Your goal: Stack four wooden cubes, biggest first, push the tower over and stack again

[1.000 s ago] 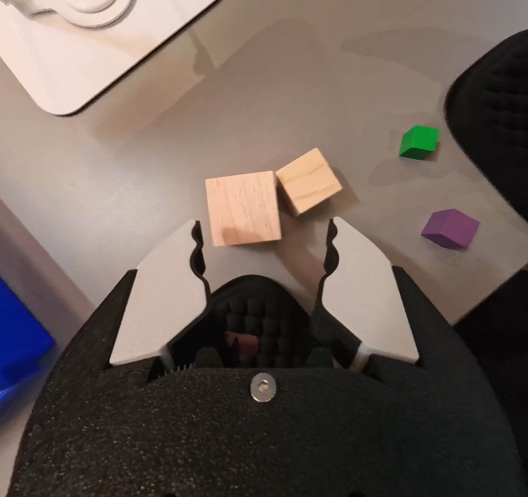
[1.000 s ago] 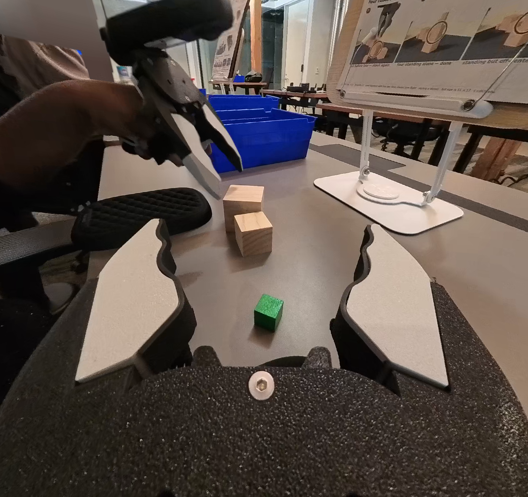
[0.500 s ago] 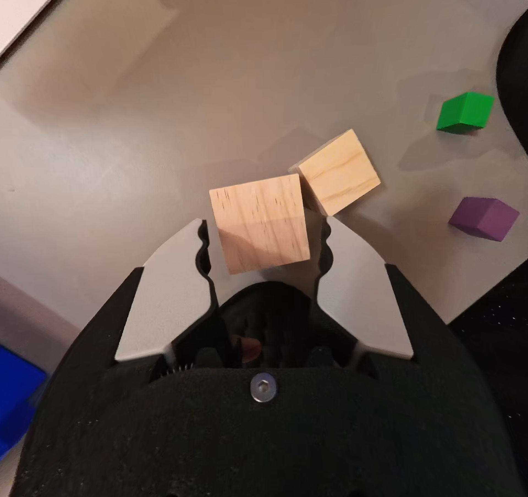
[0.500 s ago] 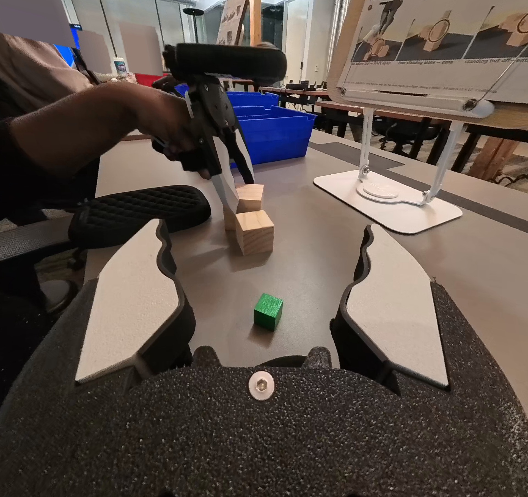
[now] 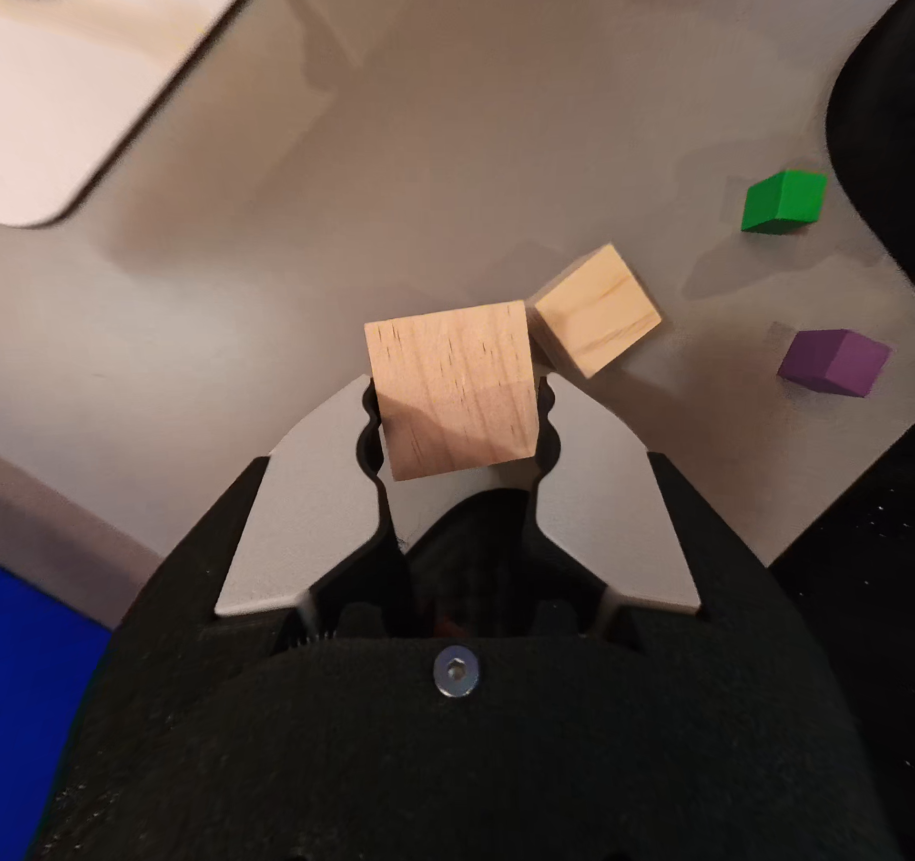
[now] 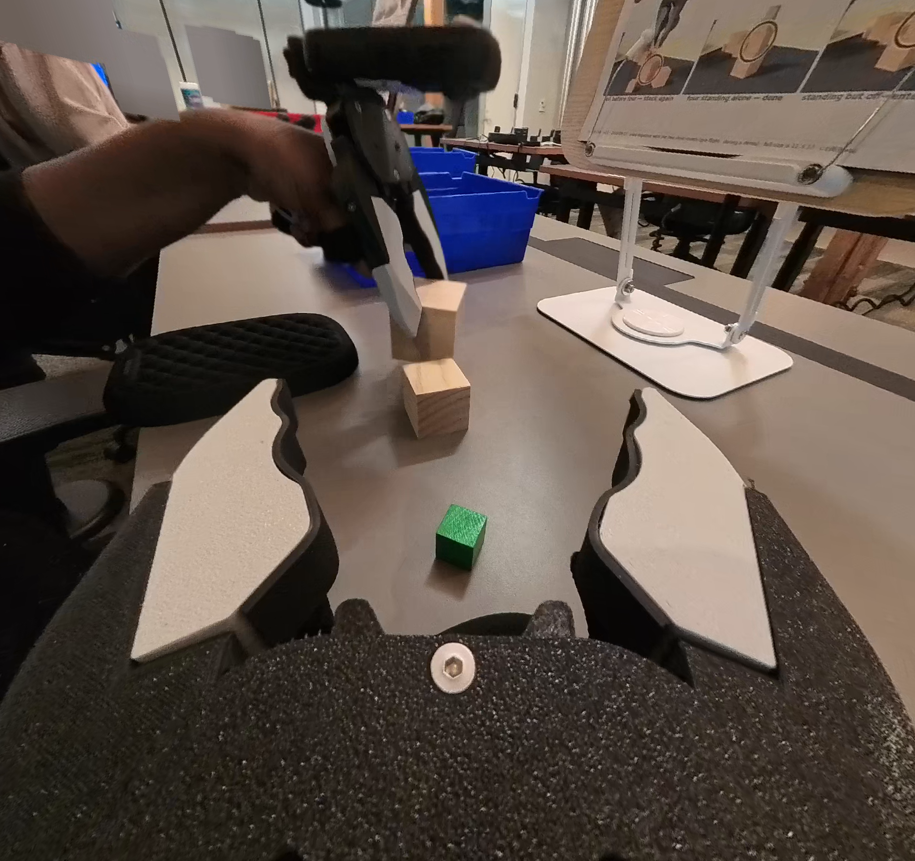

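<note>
left tongs (image 5: 458, 391): clamped on the larger wooden cube (image 5: 453, 389), pads pressing its two opposite side faces; in the right wrist view the cube hangs clear of the desk (image 6: 544, 441), tilted a bit
larger wooden cube: plain unfinished wood, looks rigid and light, flat faces give good grip, edges hard so little give; best held mid-face on parallel sides, as now
smaller wooden cube (image 5: 596, 310): sits on the desk just beside the held one, in the right wrist view just below and in front of it
right tongs (image 6: 458, 446): wide open, gripping nothing, low over the desk
green cube (image 6: 460, 535): small, on the desk between the right tongs' fingers, untouched
purple cube (image 5: 834, 362): on the desk, apart to the right
others: white stand base (image 6: 663, 337), blue bins (image 6: 475, 223), black armrest (image 6: 228, 362)
</note>
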The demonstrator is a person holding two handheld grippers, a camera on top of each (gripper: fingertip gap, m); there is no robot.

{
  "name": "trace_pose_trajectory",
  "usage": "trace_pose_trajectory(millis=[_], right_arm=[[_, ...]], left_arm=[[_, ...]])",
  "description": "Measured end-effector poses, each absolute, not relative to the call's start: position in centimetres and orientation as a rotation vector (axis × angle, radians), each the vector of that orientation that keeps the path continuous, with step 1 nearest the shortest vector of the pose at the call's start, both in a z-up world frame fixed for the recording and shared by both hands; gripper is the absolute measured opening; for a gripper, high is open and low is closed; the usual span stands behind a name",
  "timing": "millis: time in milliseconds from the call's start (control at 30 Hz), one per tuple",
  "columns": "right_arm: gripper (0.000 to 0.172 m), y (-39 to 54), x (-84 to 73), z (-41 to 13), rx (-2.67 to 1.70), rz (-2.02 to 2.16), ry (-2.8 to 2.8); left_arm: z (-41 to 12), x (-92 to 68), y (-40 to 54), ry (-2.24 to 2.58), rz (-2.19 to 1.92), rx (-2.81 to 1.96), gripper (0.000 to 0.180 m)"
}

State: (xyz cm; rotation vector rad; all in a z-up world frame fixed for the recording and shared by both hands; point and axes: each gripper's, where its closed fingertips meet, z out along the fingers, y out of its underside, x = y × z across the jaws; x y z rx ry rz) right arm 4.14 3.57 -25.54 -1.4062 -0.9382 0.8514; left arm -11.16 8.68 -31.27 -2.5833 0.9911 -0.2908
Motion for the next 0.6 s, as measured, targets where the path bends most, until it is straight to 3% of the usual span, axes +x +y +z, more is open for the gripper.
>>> trace_pose_trajectory(millis=[300, 600], right_arm=[[0.123, 4.8, 4.4, -26.0, -1.465, 0.716, -0.882], [0.122, 6.1, 5.2, -26.2, -1.522, 0.638, -0.785]], left_arm=[[-27.8, -4.2, 11.4, 1.209, -0.32, -2.426, 0.06], [-28.5, 3.7, 13.6, 1.349, -0.379, -2.346, 0.06]])
